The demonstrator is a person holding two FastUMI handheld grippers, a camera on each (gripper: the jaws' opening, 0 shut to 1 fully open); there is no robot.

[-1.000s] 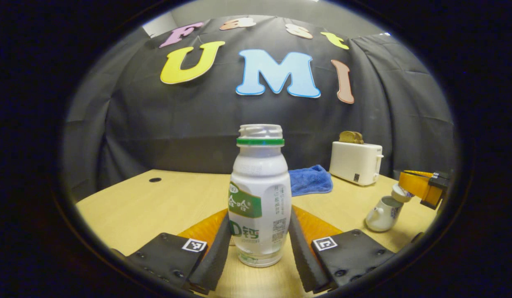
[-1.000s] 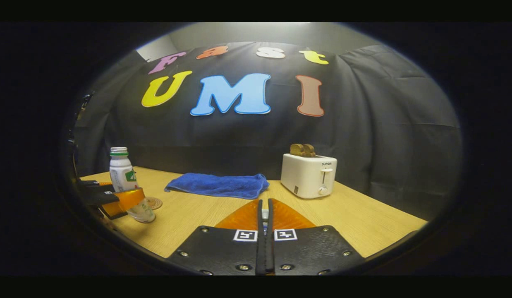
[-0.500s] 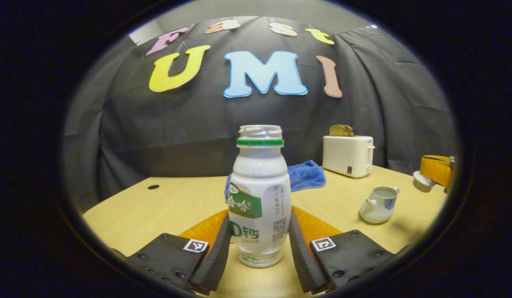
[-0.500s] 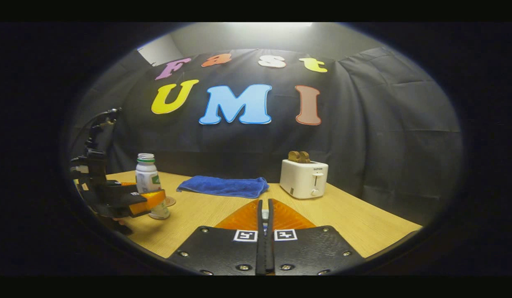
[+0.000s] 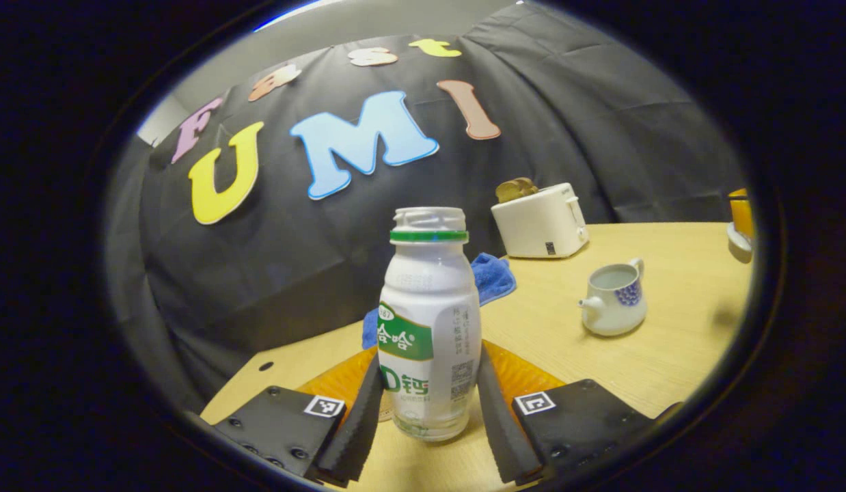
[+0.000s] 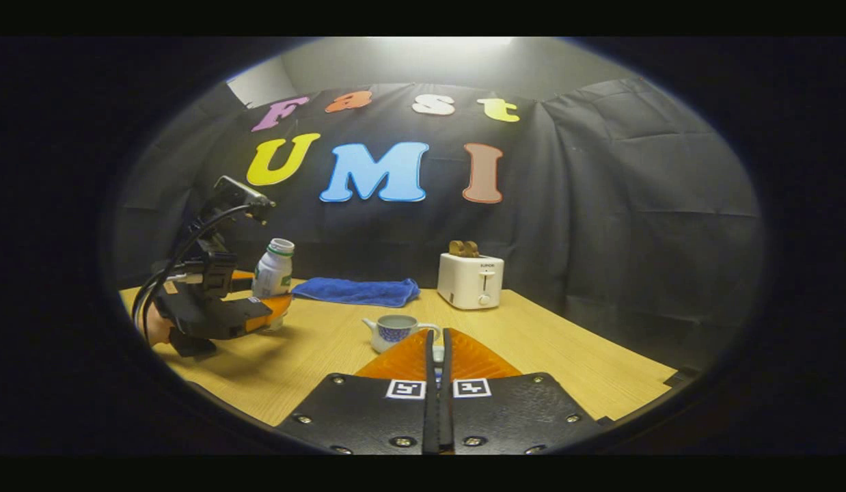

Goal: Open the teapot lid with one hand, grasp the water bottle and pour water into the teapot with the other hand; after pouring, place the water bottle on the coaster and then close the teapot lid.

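At the centre of the left gripper view, the left gripper (image 5: 428, 417) clamps the water bottle (image 5: 430, 321) (uncapped, raised off the table (image 5: 669, 342)) between both fingers. The open teapot (image 5: 613, 299) stands at right. In the right gripper view, the right gripper (image 6: 437, 355) sits pressed together on something small, likely the lid.

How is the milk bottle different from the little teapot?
The bottle is tall and narrow; the teapot is short and round. The bottle is held tilted in the left gripper, off the table as far as I can tell; the teapot stands free on it. Both are mostly white and open on top.
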